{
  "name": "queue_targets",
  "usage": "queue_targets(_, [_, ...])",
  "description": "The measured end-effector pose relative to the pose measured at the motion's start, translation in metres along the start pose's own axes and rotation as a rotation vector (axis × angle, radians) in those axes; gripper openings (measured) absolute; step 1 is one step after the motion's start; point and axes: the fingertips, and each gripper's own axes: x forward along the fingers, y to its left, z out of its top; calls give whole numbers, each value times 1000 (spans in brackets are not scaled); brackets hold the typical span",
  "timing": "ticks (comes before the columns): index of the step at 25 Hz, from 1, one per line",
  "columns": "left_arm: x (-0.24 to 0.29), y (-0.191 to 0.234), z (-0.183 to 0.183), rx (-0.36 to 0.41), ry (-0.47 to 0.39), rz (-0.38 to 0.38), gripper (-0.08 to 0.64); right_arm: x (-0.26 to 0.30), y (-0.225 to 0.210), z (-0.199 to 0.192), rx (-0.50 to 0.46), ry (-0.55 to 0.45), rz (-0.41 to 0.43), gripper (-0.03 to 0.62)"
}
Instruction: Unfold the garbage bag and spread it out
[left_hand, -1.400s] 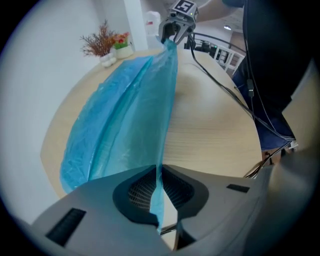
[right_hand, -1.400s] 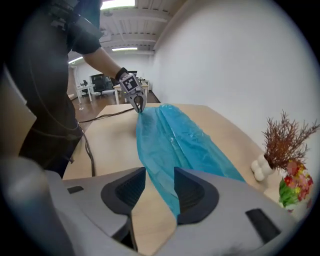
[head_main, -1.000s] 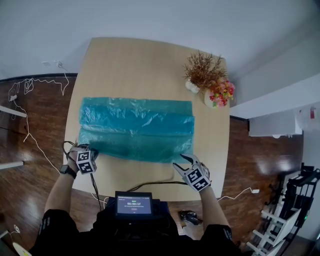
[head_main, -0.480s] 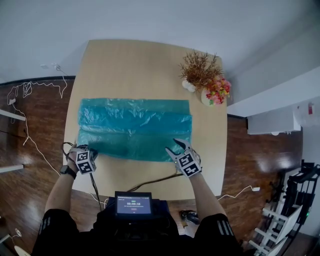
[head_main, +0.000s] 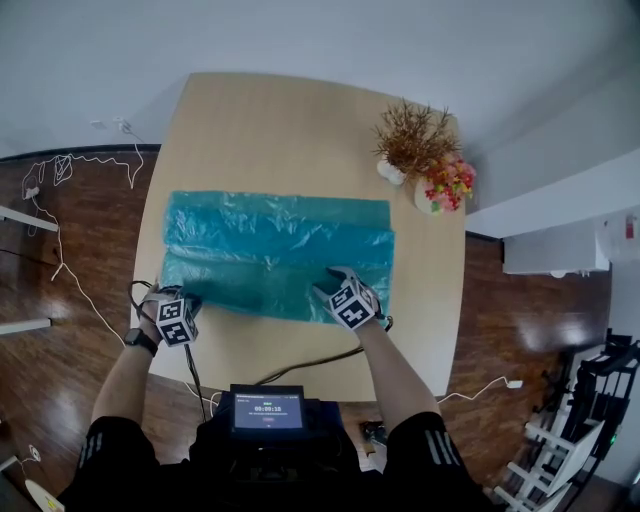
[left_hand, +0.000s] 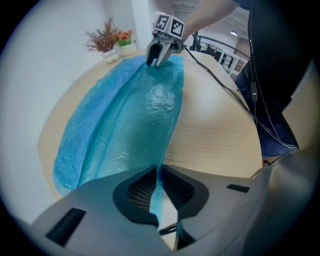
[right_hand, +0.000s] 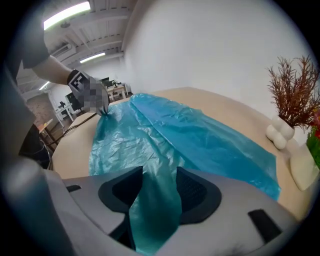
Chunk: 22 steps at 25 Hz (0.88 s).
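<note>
- My left gripper (left_hand: 159, 192) points almost straight down at the near left corner of the blue garbage bag (head_main: 275, 255). Its jaws are pinched together on the thin film at that corner.
- My right gripper (right_hand: 159, 192) is over the bag's near long edge, towards the right end but a little in from the right corner. Its jaws stand well apart, and a raised fold of the blue film runs up between them. The pads do not clamp it.
- The bag lies flat across the middle of the light wooden table (head_main: 300, 120), its long side running left to right. Long creases and overlapping layers run along its length, and the film is crinkled near my right gripper.
- At the table's far right corner, clear of the bag, stand a white vase of dried brown twigs (head_main: 410, 140) and, just beside it, a pot of pink and yellow flowers (head_main: 445, 185).
- A black cable (head_main: 310, 362) lies on the bare near strip of the table, between the bag and me.
</note>
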Motion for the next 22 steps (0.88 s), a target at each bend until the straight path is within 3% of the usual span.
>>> queue_targets(12, [-27,4,-3,-48,-12,51,34,4,0,-1,-38,13,14,252])
queue_targets(16, [-47,6,-6,-77,-17,21,34,8,0,-5,-38,9,22,252])
queue_targets(22, [-60,8,-21,-92,32,-9,118,3,-1,0,-46,11,20,253])
